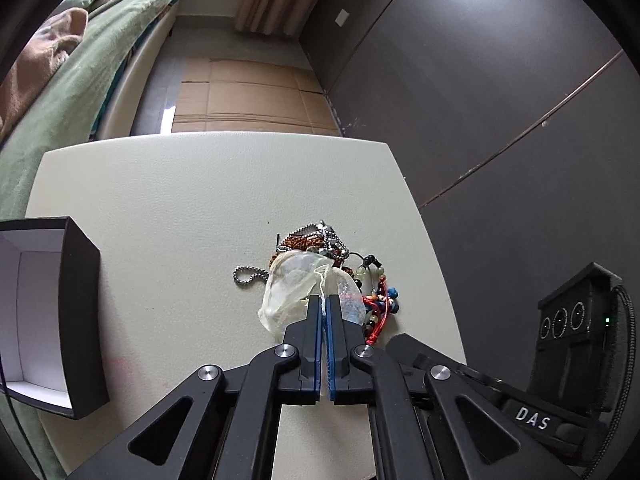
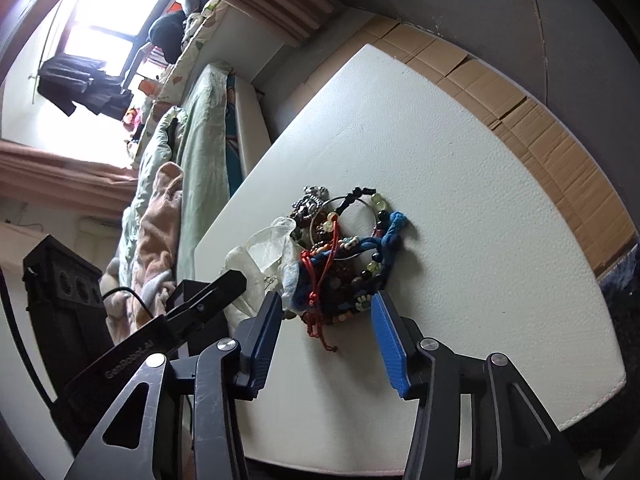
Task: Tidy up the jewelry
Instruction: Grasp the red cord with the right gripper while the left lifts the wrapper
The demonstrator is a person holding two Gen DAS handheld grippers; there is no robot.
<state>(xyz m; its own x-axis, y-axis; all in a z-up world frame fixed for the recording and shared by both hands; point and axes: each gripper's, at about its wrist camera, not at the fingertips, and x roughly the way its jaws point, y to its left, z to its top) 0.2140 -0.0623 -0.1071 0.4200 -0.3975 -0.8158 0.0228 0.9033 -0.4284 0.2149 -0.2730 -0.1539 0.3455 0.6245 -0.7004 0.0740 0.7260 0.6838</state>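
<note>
A tangled pile of jewelry (image 1: 340, 256) lies on the white table (image 1: 180, 208): silver chains, brown beads, red cord, coloured bead bracelets. My left gripper (image 1: 324, 300) is shut on a clear plastic bag (image 1: 296, 284) at the pile's near left side. In the right wrist view the same pile (image 2: 344, 256) lies just ahead of my right gripper (image 2: 326, 300), which is open with its fingers either side of the pile's near edge. The bag (image 2: 260, 252) and the left gripper's body (image 2: 200, 300) show at its left.
An open black box with a white inside (image 1: 44, 312) stands at the table's left edge. A bed with green bedding (image 1: 80, 60) runs along the left. Flattened cardboard (image 1: 248, 96) covers the floor beyond the table. A dark wall (image 1: 500, 100) is at the right.
</note>
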